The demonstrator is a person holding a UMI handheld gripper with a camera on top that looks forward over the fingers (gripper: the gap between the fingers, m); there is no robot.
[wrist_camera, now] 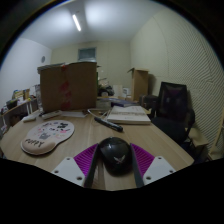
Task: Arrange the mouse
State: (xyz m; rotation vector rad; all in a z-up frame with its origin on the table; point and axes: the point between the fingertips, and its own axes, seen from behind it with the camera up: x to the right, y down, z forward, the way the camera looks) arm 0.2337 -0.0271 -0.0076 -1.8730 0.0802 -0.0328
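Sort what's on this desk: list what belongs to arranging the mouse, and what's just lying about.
Belongs to the job:
black mouse, between the tool fingers
round mouse pad, ahead of the tool on the wooden desk

Just lying about:
cardboard box
papers
office chair

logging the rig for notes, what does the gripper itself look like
The gripper has two fingers with white outer bodies and magenta pads on their inner faces, and dark bars running along the inner edges. No cables, markings or sleeve show.

mouse (114, 152) - glossy black plastic | table (80, 140) - smooth wood | box (67, 86) - matt cardboard
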